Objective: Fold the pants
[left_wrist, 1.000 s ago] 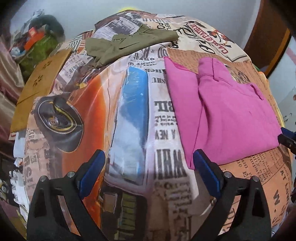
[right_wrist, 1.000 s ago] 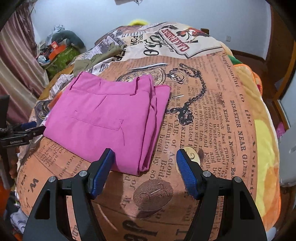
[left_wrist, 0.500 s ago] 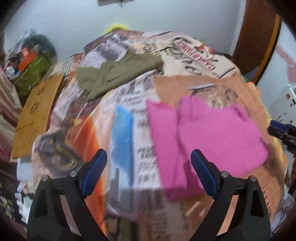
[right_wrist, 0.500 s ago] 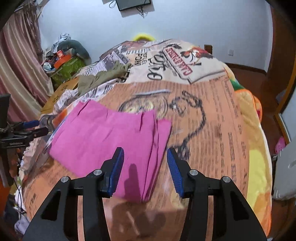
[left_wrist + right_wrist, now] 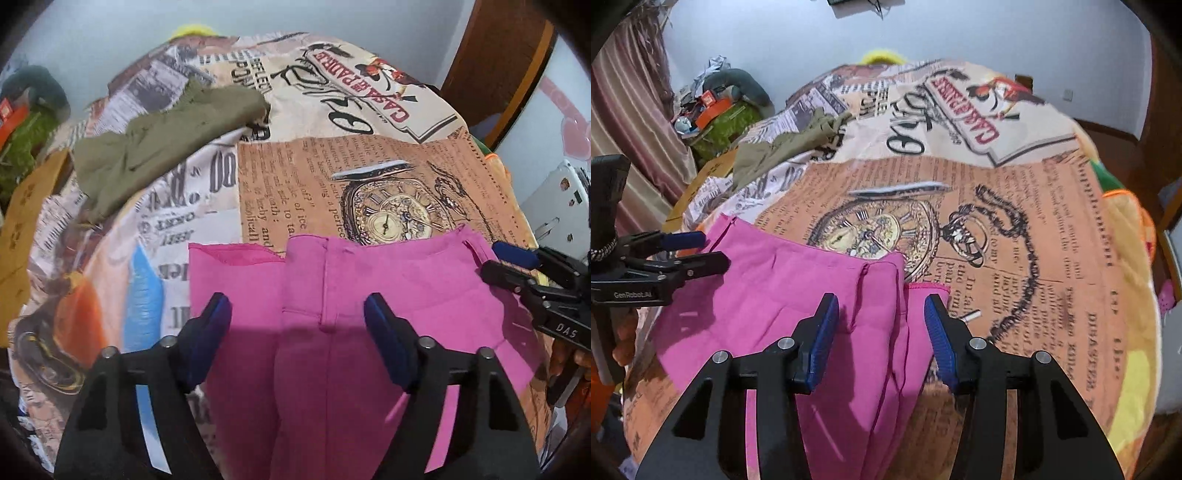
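Note:
The folded pink pants (image 5: 332, 295) lie flat on the newspaper-print bedspread (image 5: 295, 177). My left gripper (image 5: 297, 328) is open and empty just above them, its blue fingers straddling the waistband fly. The right gripper also shows at the pants' right edge in the left wrist view (image 5: 513, 262). In the right wrist view the pants (image 5: 775, 288) sit under my right gripper (image 5: 881, 332), which is open and empty over their folded right edge. The left gripper shows at their left side in this view (image 5: 698, 251).
Olive green pants (image 5: 159, 144) lie crumpled at the bed's far left, also in the right wrist view (image 5: 786, 144). A cluttered pile (image 5: 716, 107) and a curtain (image 5: 631, 122) stand left of the bed. A wooden door (image 5: 495, 62) is at the far right.
Both grippers have moved forward over the pink pants. The right gripper's jaws have narrowed but stay open. The pants have not moved.

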`<state>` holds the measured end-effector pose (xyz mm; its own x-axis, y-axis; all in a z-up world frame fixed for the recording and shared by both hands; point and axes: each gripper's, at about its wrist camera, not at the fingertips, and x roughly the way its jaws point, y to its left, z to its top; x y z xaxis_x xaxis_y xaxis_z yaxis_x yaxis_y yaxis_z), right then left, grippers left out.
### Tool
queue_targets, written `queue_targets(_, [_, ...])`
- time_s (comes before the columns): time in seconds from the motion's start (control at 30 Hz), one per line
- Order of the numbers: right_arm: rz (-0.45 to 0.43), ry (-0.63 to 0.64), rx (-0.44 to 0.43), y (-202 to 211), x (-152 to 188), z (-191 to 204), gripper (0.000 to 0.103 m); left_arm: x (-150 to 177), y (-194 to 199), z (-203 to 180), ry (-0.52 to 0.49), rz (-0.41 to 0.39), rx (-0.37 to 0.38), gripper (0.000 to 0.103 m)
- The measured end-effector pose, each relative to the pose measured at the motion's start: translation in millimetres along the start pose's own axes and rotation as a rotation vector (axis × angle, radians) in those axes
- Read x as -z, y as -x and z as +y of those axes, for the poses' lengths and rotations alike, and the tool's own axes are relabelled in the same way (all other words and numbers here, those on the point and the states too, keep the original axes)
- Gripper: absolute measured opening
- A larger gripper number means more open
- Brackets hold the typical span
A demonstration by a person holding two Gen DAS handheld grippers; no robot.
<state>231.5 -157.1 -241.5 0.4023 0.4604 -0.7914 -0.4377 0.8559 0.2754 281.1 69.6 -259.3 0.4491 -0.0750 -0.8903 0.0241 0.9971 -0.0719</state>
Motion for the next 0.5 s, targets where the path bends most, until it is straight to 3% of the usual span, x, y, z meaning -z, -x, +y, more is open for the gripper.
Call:
queue_targets(0.1, [0.025, -0.001, -0.044, -8.2, -0.6, -3.3, 0.029, 1.7, -6.2, 1.0, 0.010, 0.000, 0.029, 0.059])
queue_targets(0.17, [0.020, 0.022, -0.036, -8.5, -0.9, -0.6, 0.023, 3.7, -7.1, -0.9, 0.008, -0.014, 0.024, 0.058])
queue_targets(0.3, [0.008, 0.121, 0.016, -4.7, -0.2, 11.3, 0.014, 1.3, -5.3, -0.6, 0.011, -0.037, 0.008, 0.039])
queue_targets(0.5, [0.027, 0.139, 0.040, -14.9, 3.0, 6.9, 0.013, -1.6, -18.0, -0.2, -0.015, -0.024, -0.056, 0.037])
